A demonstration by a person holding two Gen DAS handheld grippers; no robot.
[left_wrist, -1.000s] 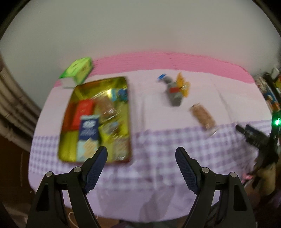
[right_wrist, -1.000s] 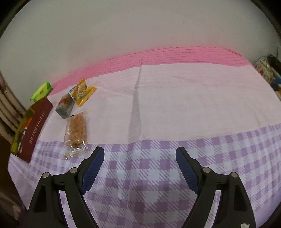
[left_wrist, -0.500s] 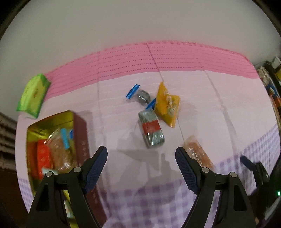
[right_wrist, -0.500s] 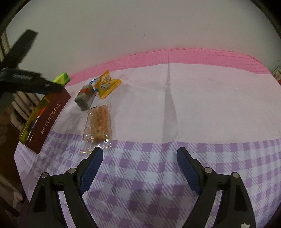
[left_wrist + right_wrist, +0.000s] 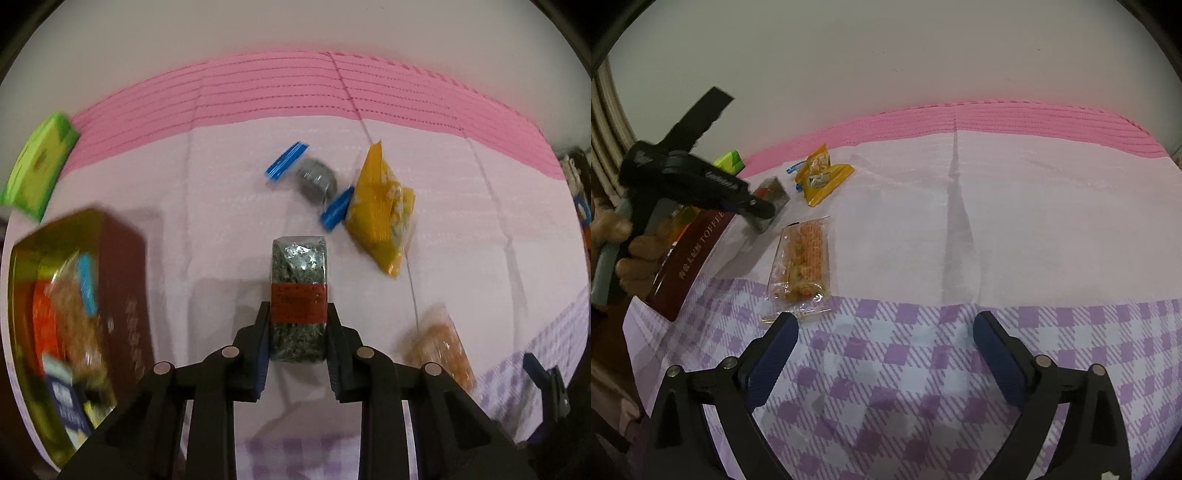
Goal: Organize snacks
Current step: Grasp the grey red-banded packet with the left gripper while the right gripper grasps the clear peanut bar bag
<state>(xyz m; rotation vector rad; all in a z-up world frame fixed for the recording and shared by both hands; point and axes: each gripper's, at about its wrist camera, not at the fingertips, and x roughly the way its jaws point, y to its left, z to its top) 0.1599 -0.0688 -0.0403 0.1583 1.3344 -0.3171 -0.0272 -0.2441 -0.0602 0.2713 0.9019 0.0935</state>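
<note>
My left gripper (image 5: 298, 317) is shut on a grey-green snack pack with a red band (image 5: 298, 291), held just above the cloth; it also shows in the right wrist view (image 5: 772, 195), with the left gripper (image 5: 753, 206) on it. A gold tin with brown sides (image 5: 74, 325) full of snacks stands at the left. A yellow packet (image 5: 380, 214), a grey candy with blue ends (image 5: 314, 181) and a clear orange cracker pack (image 5: 439, 350) lie on the cloth. My right gripper (image 5: 886, 343) is open and empty above the checked cloth, near the cracker pack (image 5: 801, 258).
A green box (image 5: 37, 162) lies at the far left by the pink strip. The tin's brown side (image 5: 694, 251) faces the right wrist view. The table's front edge runs just below both grippers. A white wall stands behind the table.
My left gripper moved forward and closed on the grey-green pack, which lay free before. My right gripper shifted slightly left and stayed open.
</note>
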